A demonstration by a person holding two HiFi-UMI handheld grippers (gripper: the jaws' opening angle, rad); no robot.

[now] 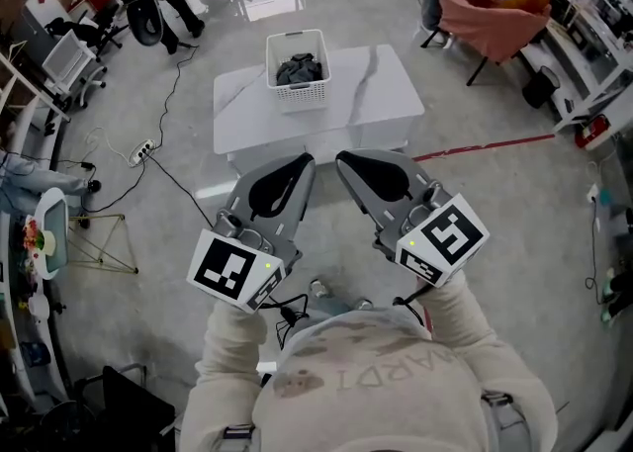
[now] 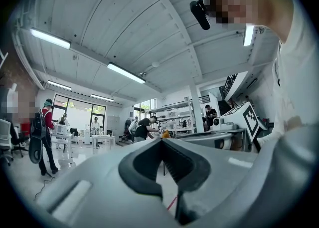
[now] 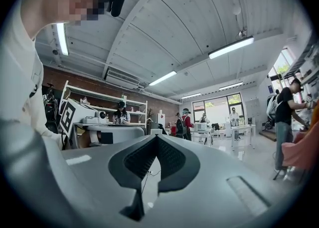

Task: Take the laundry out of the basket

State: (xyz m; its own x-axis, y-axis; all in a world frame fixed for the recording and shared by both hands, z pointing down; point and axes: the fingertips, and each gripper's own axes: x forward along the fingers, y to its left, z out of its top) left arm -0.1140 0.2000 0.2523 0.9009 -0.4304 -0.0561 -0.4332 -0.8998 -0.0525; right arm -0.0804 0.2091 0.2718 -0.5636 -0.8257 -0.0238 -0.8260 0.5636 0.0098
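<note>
A white slatted laundry basket (image 1: pixel 297 94) stands near the far edge of a low white table (image 1: pixel 381 94), with dark grey laundry (image 1: pixel 300 69) bunched inside it. Both grippers are held close to my chest, well short of the table. In the head view the left gripper (image 1: pixel 309 157) and the right gripper (image 1: pixel 339 156) point toward the table, side by side. Each is shut with nothing between its jaws. The left gripper view shows its tips (image 2: pixel 160 139) meeting against the room and ceiling. The right gripper (image 3: pixel 156 136) looks the same. Neither gripper view shows the basket.
A pink-draped chair (image 1: pixel 490 20) sits at the far right, with a person beside it. A black cable (image 1: pixel 168 124) and a power strip (image 1: pixel 143 151) lie on the floor left of the table. Red tape (image 1: pixel 485 146) crosses the floor at right. Desks line both sides.
</note>
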